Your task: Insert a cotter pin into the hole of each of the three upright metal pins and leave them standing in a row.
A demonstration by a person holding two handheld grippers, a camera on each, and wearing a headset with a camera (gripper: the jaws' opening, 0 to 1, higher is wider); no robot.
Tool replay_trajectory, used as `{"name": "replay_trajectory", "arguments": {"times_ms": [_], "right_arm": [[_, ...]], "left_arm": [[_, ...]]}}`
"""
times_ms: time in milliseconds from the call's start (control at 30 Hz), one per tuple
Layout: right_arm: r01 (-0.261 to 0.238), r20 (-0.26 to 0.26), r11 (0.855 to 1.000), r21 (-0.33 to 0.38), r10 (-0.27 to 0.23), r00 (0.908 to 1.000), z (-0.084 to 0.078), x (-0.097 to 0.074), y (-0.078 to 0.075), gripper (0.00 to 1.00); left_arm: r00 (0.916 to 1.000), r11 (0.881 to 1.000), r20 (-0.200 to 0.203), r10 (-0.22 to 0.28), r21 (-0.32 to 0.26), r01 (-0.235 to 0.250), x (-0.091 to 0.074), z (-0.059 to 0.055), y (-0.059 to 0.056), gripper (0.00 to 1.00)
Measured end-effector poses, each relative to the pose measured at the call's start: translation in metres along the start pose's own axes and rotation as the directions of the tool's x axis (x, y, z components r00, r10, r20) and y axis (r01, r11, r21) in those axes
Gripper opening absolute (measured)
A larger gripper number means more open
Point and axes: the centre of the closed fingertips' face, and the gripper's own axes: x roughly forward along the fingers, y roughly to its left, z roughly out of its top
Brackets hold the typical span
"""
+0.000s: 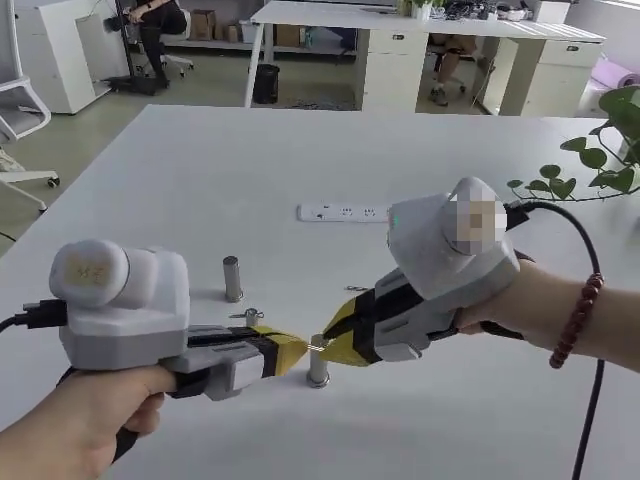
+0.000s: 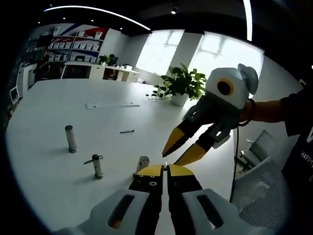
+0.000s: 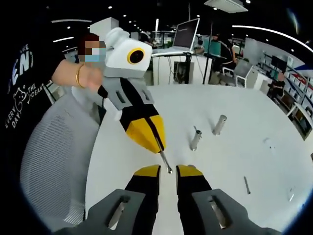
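Wide white table on a pale floor; beyond it stand white desks and a black bin. A leafy plant sits at its right edge, before bright windows, under strip lights.

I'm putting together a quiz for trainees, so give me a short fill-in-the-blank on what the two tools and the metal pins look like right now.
1. The left tool is shut on a cotter pin, close to the right tool, whose jaws are ___.
2. ___ metal pins stand upright on the table.
3. A second cotter pin already sits in the ___ one of the row.

Missing words: open; three; middle.
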Motion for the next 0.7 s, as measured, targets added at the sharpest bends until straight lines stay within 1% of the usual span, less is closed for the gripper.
{"name": "replay_trajectory", "arguments": {"times_ms": [100, 167, 200, 233, 267, 300, 333, 400, 433, 500, 600, 667, 700], "right_arm": [[-0.029, 0.007, 0.998, 0.051, 0.028, 0.9996, -0.004, -0.001, 0.003, 0.09], [-0.048, 0.012, 0.995, 0.091, 0.047, 0.9988, -0.007, -0.001, 0.004, 0.1], [-0.063, 0.013, 0.993, 0.098, 0.062, 0.998, -0.008, -0.002, 0.006, 0.11], [-0.077, 0.015, 0.991, 0.114, 0.076, 0.997, -0.01, -0.002, 0.008, 0.11], [-0.082, 0.022, 0.989, 0.123, 0.08, 0.9966, -0.011, -0.002, 0.008, 0.1], [-0.098, 0.026, 0.987, 0.128, 0.095, 0.9951, -0.012, -0.003, 0.01, 0.1], [-0.111, 0.033, 0.983, 0.149, 0.108, 0.9936, -0.013, -0.003, 0.012, 0.11], [-0.128, 0.043, 0.978, 0.162, 0.123, 0.9915, -0.014, -0.004, 0.013, 0.1], [-0.147, 0.047, 0.972, 0.181, 0.141, 0.989, -0.016, -0.005, 0.016, 0.1], [-0.152, 0.049, 0.969, 0.196, 0.145, 0.9882, -0.017, -0.005, 0.017, 0.11], [-0.182, 0.057, 0.96, 0.212, 0.174, 0.9832, -0.021, -0.008, 0.022, 0.11], [-0.213, 0.07, 0.95, 0.23, 0.203, 0.9767, -0.021, -0.009, 0.029, 0.1], [-0.225, 0.076, 0.947, 0.23, 0.213, 0.9741, -0.02, -0.009, 0.031, 0.1]], "left_arm": [[0.9999, 1.0, -0.012, -0.005, 0.023, 0.005, -0.001, -0.003, 0.001, 0.0], [0.9996, 0.999, -0.021, -0.016, 0.051, 0.017, -0.002, -0.004, 0.0, 0.0], [0.9995, 0.997, -0.024, -0.021, 0.072, 0.023, -0.003, -0.005, -0.001, 0.0], [0.9993, 0.996, -0.026, -0.026, 0.08, 0.028, -0.003, -0.005, -0.002, 0.0], [0.9989, 0.996, -0.029, -0.036, 0.086, 0.038, -0.004, -0.006, -0.004, 0.0], [0.9987, 0.995, -0.03, -0.042, 0.093, 0.045, -0.004, -0.007, -0.005, 0.0], [0.9982, 0.993, -0.031, -0.051, 0.107, 0.054, -0.005, -0.007, -0.006, 0.0], [0.9972, 0.99, -0.034, -0.067, 0.119, 0.07, -0.005, -0.008, -0.009, 0.0], [0.9966, 0.988, -0.033, -0.076, 0.129, 0.079, -0.006, -0.008, -0.01, 0.0], [0.9947, 0.984, -0.033, -0.097, 0.146, 0.101, -0.007, -0.009, -0.015, 0.0], [0.9909, 0.977, -0.034, -0.13, 0.168, 0.134, -0.007, -0.01, -0.021, 0.0], [0.988, 0.971, -0.04, -0.149, 0.182, 0.154, -0.008, -0.011, -0.025, 0.0], [0.9868, 0.969, -0.041, -0.156, 0.187, 0.161, -0.008, -0.011, -0.026, 0.0]]}}
